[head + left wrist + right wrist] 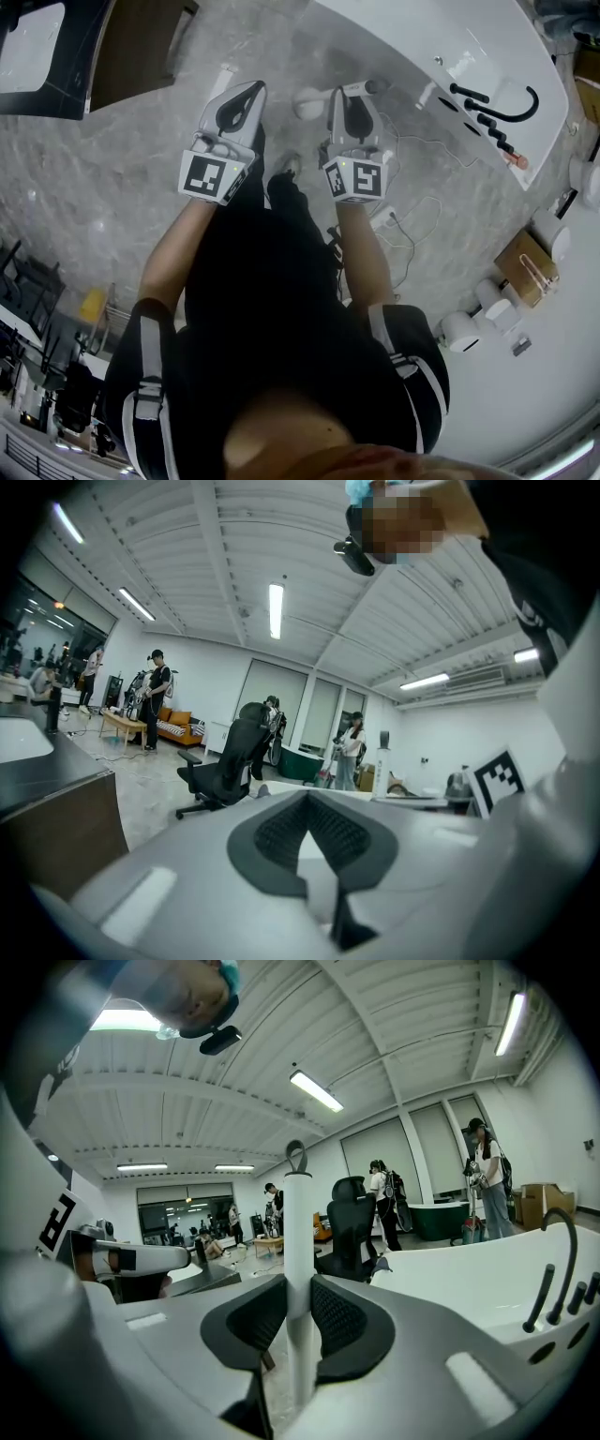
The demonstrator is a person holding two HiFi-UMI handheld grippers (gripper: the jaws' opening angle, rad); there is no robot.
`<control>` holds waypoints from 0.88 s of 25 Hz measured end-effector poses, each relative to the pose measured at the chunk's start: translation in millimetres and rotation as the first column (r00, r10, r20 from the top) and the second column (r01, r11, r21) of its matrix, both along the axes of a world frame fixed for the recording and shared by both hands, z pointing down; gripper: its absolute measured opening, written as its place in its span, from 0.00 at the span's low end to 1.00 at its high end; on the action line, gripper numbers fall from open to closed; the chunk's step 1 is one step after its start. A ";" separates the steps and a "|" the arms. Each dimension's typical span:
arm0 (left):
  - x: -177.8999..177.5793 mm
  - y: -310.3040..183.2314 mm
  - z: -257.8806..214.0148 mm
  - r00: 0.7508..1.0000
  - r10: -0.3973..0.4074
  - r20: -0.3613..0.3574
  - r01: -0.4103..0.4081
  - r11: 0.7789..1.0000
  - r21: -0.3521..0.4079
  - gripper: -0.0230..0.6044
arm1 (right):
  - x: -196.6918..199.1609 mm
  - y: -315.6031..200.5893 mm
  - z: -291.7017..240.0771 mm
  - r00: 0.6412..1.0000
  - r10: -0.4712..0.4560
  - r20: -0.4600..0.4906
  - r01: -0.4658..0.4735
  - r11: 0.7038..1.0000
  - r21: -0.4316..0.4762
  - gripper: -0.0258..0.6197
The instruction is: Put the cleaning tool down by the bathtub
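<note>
The cleaning tool (297, 1222) is a slim white pole with a hook loop at its top. It stands upright between the dark pads of my right gripper (298, 1288), which is shut on it. In the head view the right gripper (352, 92) points toward the white bathtub (450, 56), and a bit of the tool (366, 87) pokes out at its tips. The tub's rim (487, 1279) lies just right of the pole. My left gripper (251, 92) is alongside to the left, its tips together and holding nothing. Its pads (281, 832) meet at the far end.
A black tap (502, 112) sits on the tub's edge. A dark cabinet with a sink (141, 47) stands at the upper left. Cables (412, 206), a cardboard box (527, 267) and white rolls (459, 330) lie on the grey floor to the right. A black office chair (225, 761) and people stand farther off.
</note>
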State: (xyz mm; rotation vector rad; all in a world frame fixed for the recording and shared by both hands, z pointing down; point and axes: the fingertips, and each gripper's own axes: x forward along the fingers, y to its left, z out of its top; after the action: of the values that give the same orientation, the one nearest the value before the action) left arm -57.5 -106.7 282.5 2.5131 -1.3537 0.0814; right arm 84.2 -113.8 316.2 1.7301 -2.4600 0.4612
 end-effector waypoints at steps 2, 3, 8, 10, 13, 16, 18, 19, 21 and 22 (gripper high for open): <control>1.0 -9.6 13.8 1.000 0.008 0.004 -0.008 1.000 -0.006 0.05 | -1.3 -11.2 18.1 1.000 0.004 -0.003 -0.004 1.000 -0.010 0.17; 2.8 -14.0 20.7 1.000 0.011 0.003 -0.011 1.000 -0.011 0.05 | -1.0 -16.2 26.8 1.000 0.006 -0.004 -0.006 1.000 -0.015 0.17; 11.6 -35.4 51.9 1.000 0.011 -0.015 -0.011 1.000 -0.026 0.05 | 4.1 -36.5 74.8 1.000 0.029 -0.009 -0.029 0.999 -0.042 0.17; 8.3 -43.2 64.7 1.000 0.009 -0.022 -0.009 1.000 -0.028 0.05 | 0.0 -44.7 95.5 0.999 0.036 -0.005 -0.036 0.998 -0.052 0.17; 0.0 -50.3 84.9 0.999 -0.007 -0.043 0.005 0.999 -0.047 0.05 | -6.7 -53.3 123.2 0.999 0.033 -0.010 -0.033 0.997 -0.069 0.17; -7.2 -58.2 106.3 0.999 -0.015 -0.049 0.012 0.998 -0.061 0.05 | -10.2 -63.9 153.4 0.999 0.036 -0.026 -0.039 0.996 -0.083 0.17; -9.9 -62.1 121.1 0.999 -0.015 -0.049 0.012 0.998 -0.069 0.05 | -9.9 -69.9 175.0 0.998 0.045 -0.034 -0.048 0.994 -0.093 0.17; -10.1 -63.6 128.7 0.999 -0.015 -0.050 0.012 0.997 -0.073 0.05 | -8.7 -72.9 185.9 0.998 0.050 -0.037 -0.053 0.994 -0.098 0.17; -9.9 -66.4 143.2 0.998 -0.014 -0.056 0.010 0.997 -0.079 0.05 | -6.0 -78.7 207.9 0.997 0.061 -0.039 -0.065 0.992 -0.107 0.17; -9.8 -67.5 150.4 0.998 -0.011 -0.057 0.006 0.996 -0.085 0.05 | -5.1 -81.4 218.7 0.997 0.067 -0.041 -0.071 0.991 -0.111 0.17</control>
State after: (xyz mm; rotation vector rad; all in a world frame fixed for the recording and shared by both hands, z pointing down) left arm -67.3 -174.2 432.9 2.4205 -1.3104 0.0625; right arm 79.2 -195.3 534.9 1.7669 -2.3071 0.5583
